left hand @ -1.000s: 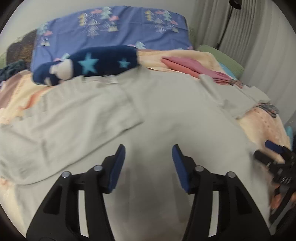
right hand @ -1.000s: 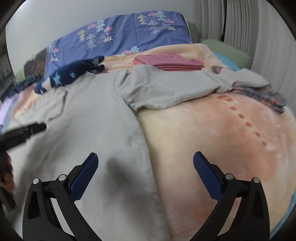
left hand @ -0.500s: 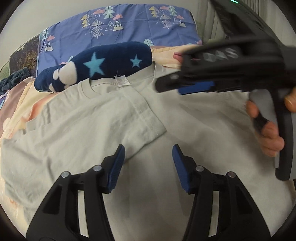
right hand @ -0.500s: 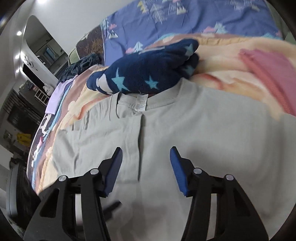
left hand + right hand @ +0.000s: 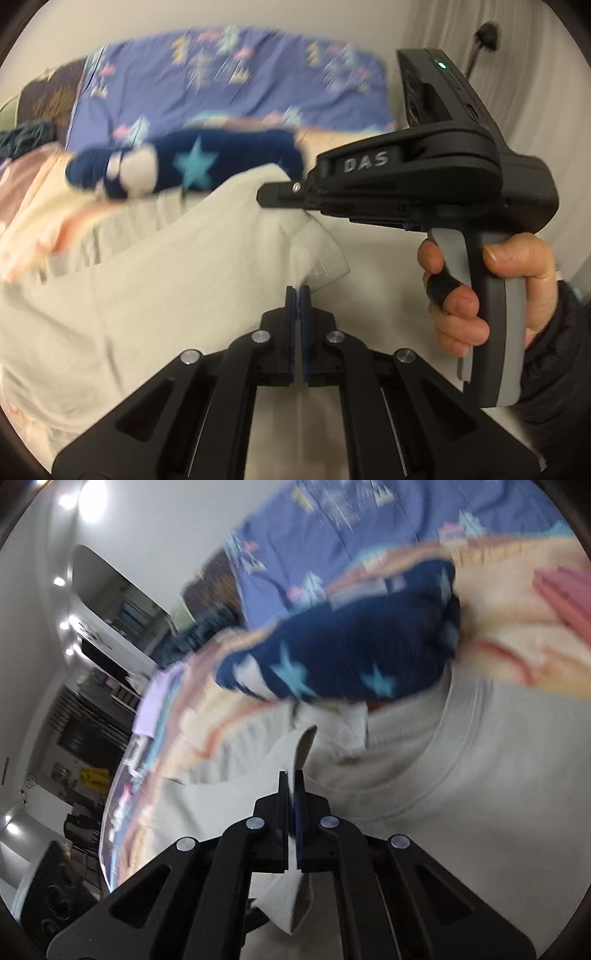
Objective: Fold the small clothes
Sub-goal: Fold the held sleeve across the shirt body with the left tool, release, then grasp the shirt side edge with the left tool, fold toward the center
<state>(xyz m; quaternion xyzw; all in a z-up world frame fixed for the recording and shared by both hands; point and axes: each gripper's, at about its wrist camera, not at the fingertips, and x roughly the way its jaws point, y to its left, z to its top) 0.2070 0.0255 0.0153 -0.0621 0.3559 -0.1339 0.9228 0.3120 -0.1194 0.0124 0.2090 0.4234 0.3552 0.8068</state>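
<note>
From the left wrist view, the grey t-shirt (image 5: 155, 295) is spread across the bed (image 5: 33, 229) and the left claw (image 5: 294, 295) has just snapped closed right at the sleeve hem, with the stitched edge of the folded-in sleeve tucked at its pads, so it looks pinched on the cloth there (the blur makes it hard to swear how much fabric is actually in the bite). Up and to the right in that same view you can see the right claw (image 5: 264, 195), held by a person's hand (image 5: 491, 291), its tip sitting at the shirt's neckline just in front of the navy star-print garment (image 5: 192, 170). Switching to the right wrist view, the right claw (image 5: 291, 775) has also just closed, and this one is clear: a flap of the grey t-shirt (image 5: 461, 794) is clamped between the pads, sticking up above them and hanging out below, close to the collar tag (image 5: 351, 727). The navy star-print garment (image 5: 351, 650) lies just beyond the collar, and a folded pink piece (image 5: 569, 587) sits off at the right edge. So progress-wise I'd call it early-to-middle: one sleeve side appears already turned in, both claws have their grips, but the main fold of this shirt isn't done, and the star-print one looks unfolded too.
</note>
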